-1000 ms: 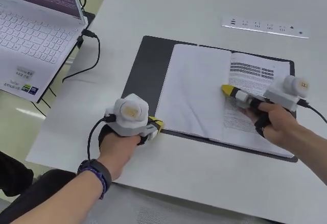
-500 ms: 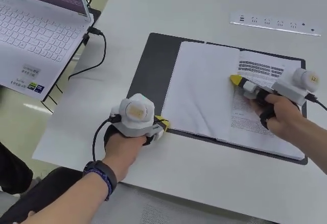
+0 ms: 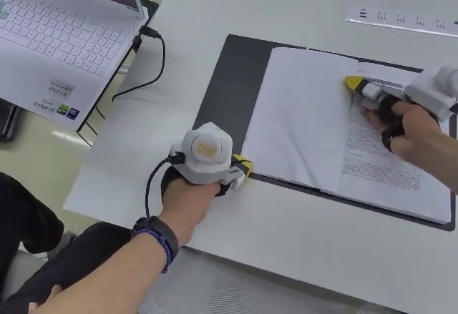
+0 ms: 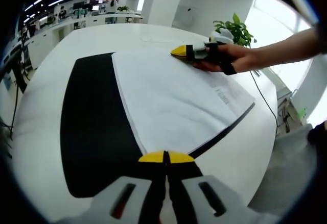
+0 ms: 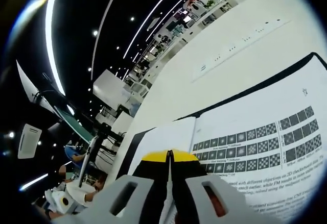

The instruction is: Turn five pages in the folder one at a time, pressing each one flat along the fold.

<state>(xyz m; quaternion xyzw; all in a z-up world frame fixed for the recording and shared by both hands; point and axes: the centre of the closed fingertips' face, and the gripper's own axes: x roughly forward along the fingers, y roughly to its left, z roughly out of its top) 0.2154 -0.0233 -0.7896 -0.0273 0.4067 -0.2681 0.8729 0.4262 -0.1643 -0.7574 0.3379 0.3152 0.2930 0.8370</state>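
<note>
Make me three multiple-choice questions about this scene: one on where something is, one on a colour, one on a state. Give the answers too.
1. Where on the folder is the right claw?
A. near left corner
B. at the fold, far end
C. right outer edge

2. What colour are the claw tips?
A. yellow
B. red
C. green

3. The left claw is:
A. wide open
B. holding a pen
C. shut

Answers:
1 B: in the head view its tip lies on the fold near the far edge.
2 A: both tips show yellow.
3 C: its jaws meet in the left gripper view.
</note>
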